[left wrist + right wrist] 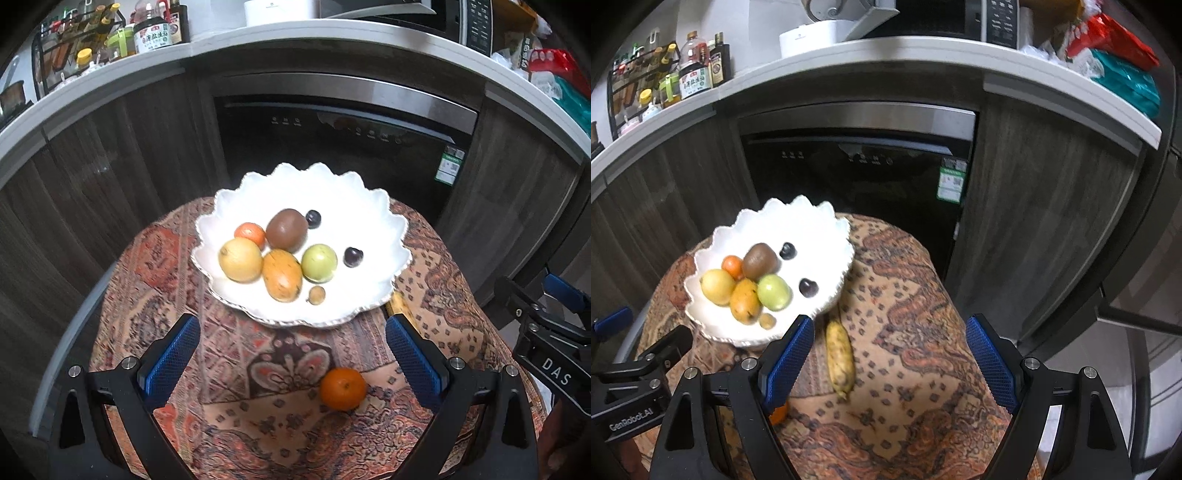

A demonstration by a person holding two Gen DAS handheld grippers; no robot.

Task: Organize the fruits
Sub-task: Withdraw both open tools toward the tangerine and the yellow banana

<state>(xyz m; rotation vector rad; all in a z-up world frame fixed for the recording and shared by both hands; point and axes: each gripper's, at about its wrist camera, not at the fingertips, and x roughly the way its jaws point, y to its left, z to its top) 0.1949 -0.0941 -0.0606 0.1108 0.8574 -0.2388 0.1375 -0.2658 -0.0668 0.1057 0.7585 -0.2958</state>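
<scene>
Two fruits noted outside the bowl, eight within it

Eight pieces of fruit are recorded inside the white scalloped bowl (384, 221), which is set toward the far side of a small table covered with a patterned cloth (436, 295). Grouped close together are a yellow round fruit (240, 259), an orange oval fruit (282, 275), a green round fruit (319, 261), a brown kiwi (286, 229) and a small orange fruit (250, 233) partly hidden behind the yellow one. Two dark plums (353, 257) are seen apart from the group toward the bowl's right side, and a small brown round fruit (317, 295) is placed near the front rim.

One mandarin (342, 388) is observed on the cloth, well in front of the bowl. It is framed between the fingers of the left gripper (293, 354), which are spread wide and touch nothing. One yellow speckled banana (840, 360) is found lying on the cloth just beside the bowl's right front rim. It is framed between the fingers of the right gripper (890, 358), nearer to the left finger; these fingers are likewise held wide apart with nothing clasped.

Both grippers are angled downward toward the table. Part of each gripper is visible at the edge of the other's view. Behind the table a dark dishwasher front (857, 173) and wood-grain cabinet doors (122, 155) are noted, under a worktop carrying bottles (153, 33) and packages (1119, 70)
</scene>
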